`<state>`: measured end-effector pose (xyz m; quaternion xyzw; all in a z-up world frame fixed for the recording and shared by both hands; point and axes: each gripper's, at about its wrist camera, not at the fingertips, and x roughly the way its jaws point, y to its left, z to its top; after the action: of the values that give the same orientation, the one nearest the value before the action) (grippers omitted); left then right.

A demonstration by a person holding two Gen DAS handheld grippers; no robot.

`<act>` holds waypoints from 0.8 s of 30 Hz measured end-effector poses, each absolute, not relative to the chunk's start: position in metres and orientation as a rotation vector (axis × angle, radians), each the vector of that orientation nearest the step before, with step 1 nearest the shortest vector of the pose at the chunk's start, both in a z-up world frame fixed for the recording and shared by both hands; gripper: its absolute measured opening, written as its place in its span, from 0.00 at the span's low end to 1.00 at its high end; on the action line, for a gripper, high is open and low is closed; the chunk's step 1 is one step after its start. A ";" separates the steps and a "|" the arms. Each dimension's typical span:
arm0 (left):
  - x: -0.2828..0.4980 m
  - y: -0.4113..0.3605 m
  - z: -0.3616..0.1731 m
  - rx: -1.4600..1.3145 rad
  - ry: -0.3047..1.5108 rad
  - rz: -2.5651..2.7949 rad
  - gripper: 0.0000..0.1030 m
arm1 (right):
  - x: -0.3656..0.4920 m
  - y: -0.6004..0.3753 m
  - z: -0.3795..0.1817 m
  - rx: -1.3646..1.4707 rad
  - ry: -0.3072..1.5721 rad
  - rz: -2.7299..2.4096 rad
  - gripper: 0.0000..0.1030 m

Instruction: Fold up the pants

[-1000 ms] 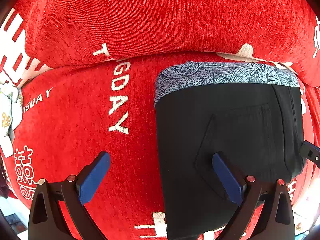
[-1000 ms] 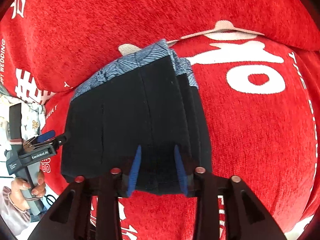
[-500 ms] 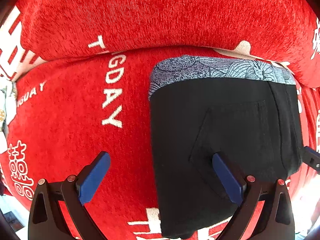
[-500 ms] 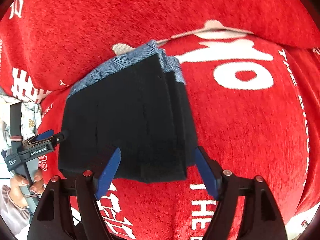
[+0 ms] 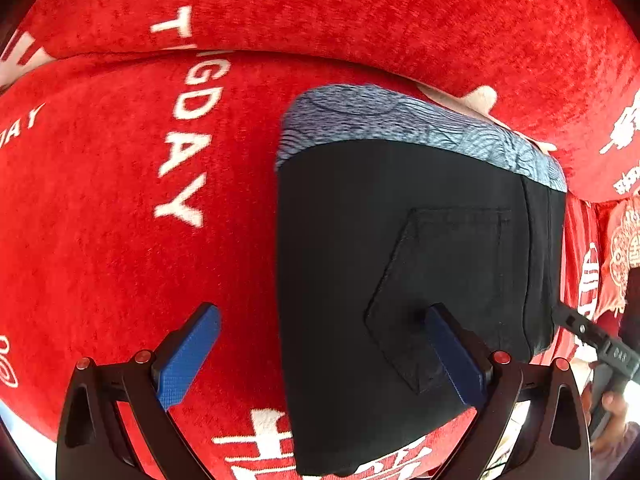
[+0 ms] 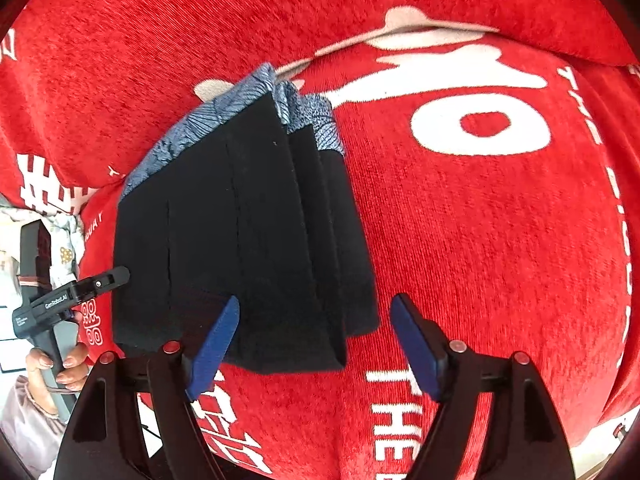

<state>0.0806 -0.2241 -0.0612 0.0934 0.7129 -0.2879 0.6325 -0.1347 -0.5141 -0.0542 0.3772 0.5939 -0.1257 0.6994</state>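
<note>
We see a red plush sofa cover [image 5: 100,240] over seat and backrest, white lettering "DAY" [image 5: 182,178] woven in. Right wrist view: large white characters [image 6: 460,92], "THE" [image 6: 394,396] near the front edge. Floral cloth [image 6: 64,240] at far left, partly hidden. Red tasselled fabric [image 5: 624,256] at the left-wrist view's right edge.

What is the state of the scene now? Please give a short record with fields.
garment: black pants, folded into a compact stack, blue patterned waistband at the far edge
surface: red cover with white lettering
left tongs: open, nothing gripped
right tongs: open; jaws have just been opening, near corner of the pants between them, not pressed
</note>
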 end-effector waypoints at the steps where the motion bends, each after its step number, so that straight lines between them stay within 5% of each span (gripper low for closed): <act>1: 0.080 -0.226 -0.062 0.205 1.633 -0.682 0.99 | -0.132 -0.517 -0.056 0.845 1.319 -0.259 0.79; 24: 0.085 -0.281 -0.098 0.103 1.644 -0.860 0.99 | -0.094 -0.561 -0.114 1.123 1.242 0.082 0.82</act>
<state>0.0854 -0.2809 -0.0978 0.0446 0.7088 -0.3709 0.5984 -0.0938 -0.5608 -0.1135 0.4980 0.5507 0.0366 0.6688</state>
